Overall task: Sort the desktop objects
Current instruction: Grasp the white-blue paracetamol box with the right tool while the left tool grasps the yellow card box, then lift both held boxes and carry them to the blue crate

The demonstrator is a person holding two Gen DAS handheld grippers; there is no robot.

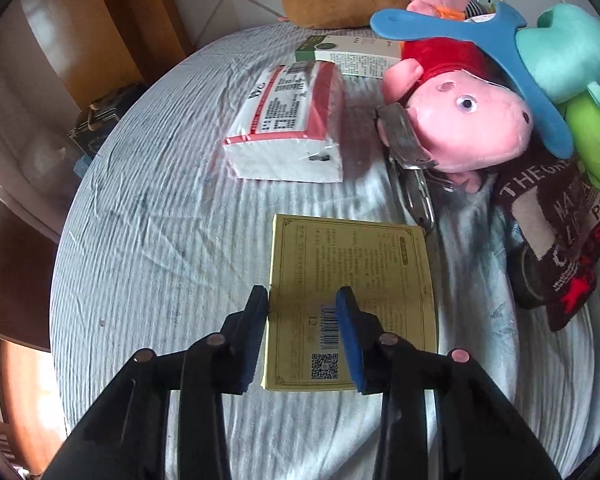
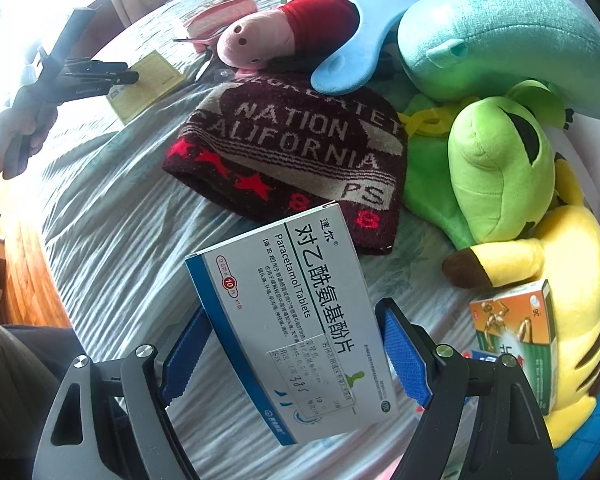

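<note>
A flat yellow box (image 1: 360,264) with a barcode lies on the striped bedsheet (image 1: 160,240). My left gripper (image 1: 304,296) stands narrow at the box's near left part, one pad at its left edge and the other across its face, shut on it. The right wrist view shows the same gripper (image 2: 134,72), held by a hand (image 2: 32,128), at the yellow box (image 2: 152,80). My right gripper (image 2: 294,308) is shut on a white and blue paracetamol box (image 2: 284,288), tilted above the sheet between the blue pads.
A tissue pack (image 1: 288,120), a green and white carton (image 1: 352,54), metal scissors (image 1: 416,196) and a pink pig plush (image 1: 460,120) lie beyond the yellow box. A dark beanie (image 2: 292,152), green plush (image 2: 496,176), yellow plush (image 2: 560,280) and an orange box (image 2: 512,332) crowd the right.
</note>
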